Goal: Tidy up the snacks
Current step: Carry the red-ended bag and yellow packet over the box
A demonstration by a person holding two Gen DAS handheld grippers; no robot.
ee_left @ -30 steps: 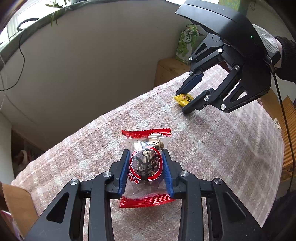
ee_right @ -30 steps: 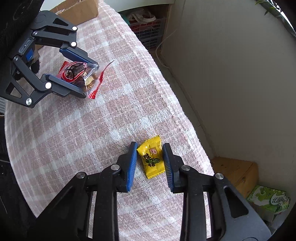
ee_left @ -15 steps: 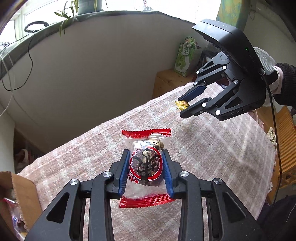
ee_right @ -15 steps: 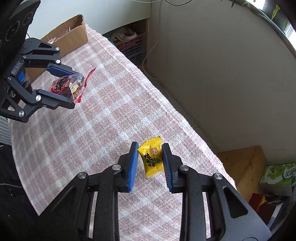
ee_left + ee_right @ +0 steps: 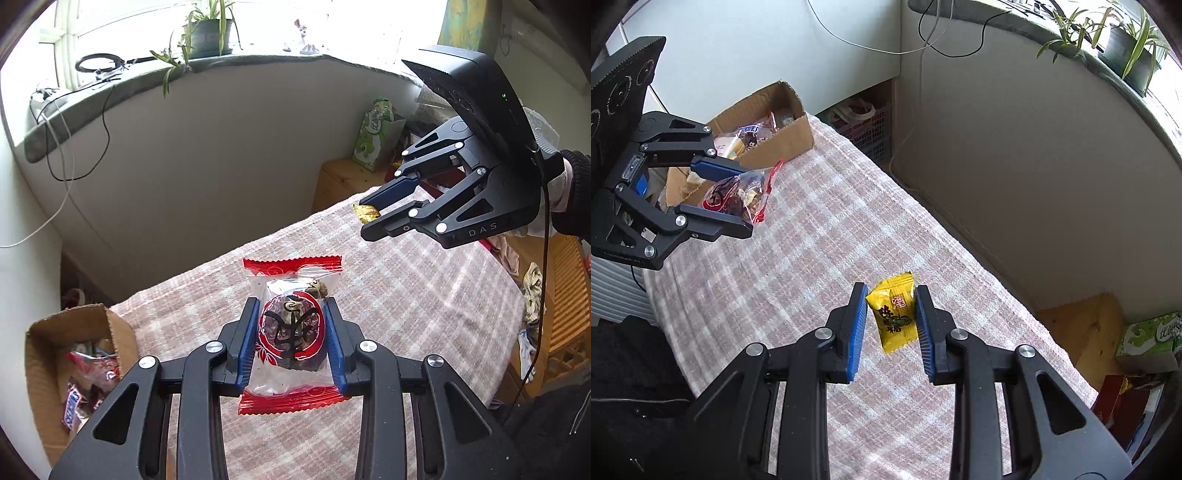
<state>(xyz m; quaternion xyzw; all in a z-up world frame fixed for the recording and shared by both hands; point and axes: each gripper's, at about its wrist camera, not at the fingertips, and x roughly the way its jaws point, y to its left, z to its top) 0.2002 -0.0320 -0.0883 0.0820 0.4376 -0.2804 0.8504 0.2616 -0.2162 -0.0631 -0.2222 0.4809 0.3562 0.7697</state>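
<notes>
Glossy wrappers, matt plastic, coarse cloth

The red-edged snack packet (image 5: 291, 332) is clear, shiny crinkled film; the yellow candy (image 5: 894, 314) wears a glossy foil-like wrapper. Both grippers' fingers (image 5: 247, 343) look like matt black plastic with ribbed blue pads and bright metal pins. The table (image 5: 820, 236) carries rough woven pink-checked cloth. The cardboard box (image 5: 40, 354) is dull, fibrous brown.

Daylight came from the window (image 5: 332, 22), which was blown out to white above the sill in the left wrist view. The checkered surface (image 5: 424, 295) was evenly lit with only soft, faint shadows. Both fisheye views bent straight lines strongly toward dark, vignetted corners. Focus was sharp throughout, with slight glare on the clear snack wrapper (image 5: 291, 332).
</notes>
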